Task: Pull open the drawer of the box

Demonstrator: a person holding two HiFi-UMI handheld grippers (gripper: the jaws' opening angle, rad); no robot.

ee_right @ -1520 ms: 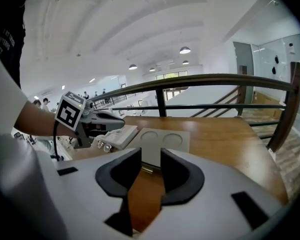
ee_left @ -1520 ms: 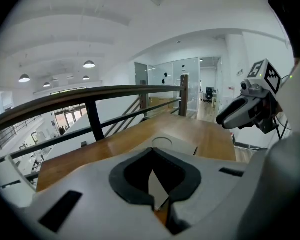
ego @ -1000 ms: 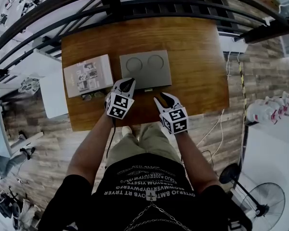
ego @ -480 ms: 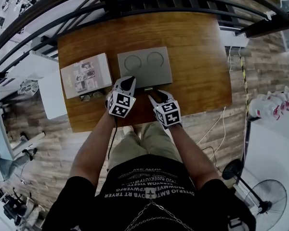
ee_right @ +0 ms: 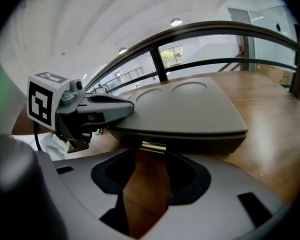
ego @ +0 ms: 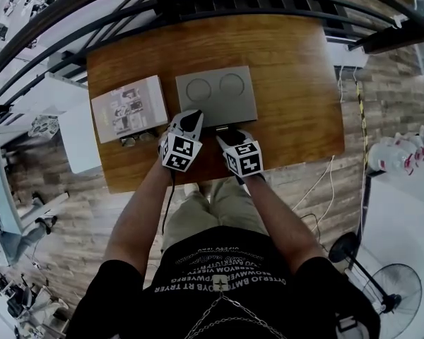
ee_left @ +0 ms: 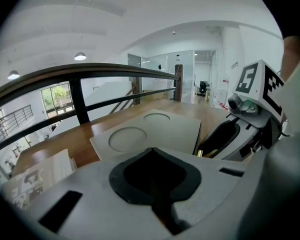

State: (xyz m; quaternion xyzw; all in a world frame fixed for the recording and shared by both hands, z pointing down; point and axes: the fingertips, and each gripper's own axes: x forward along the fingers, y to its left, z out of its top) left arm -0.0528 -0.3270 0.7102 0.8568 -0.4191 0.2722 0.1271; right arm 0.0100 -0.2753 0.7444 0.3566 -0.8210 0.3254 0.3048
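**Drawer still shut, right gripper arriving at the handle**

The grey box (ego: 216, 96) lies flat near the middle of the wooden table (ego: 297, 76), with two round hollows in its top. Its drawer front (ee_right: 200, 141) looks flush under the lid in the right gripper view, so we judge that the drawer is not yet pulled out at all.

The small brass handle (ee_right: 153, 146) sits at the middle of the near edge. The right gripper (ego: 228, 137) points at it. Its jaws are opening and now stand wide apart. The handle is just ahead of the tips and only bare table shows in the gap, so nothing is grasped yet.

The left gripper (ego: 189, 121) has its jaws together and holds nothing. Its tip lies on the near left corner of the box, and we think it is there to steady it.

What is left, in our view, is nearly everything: move the jaws around the handle, close them, and pull toward the person.

To the left of the box, well apart from the grippers' work, lies a white printed booklet (ego: 129, 108).
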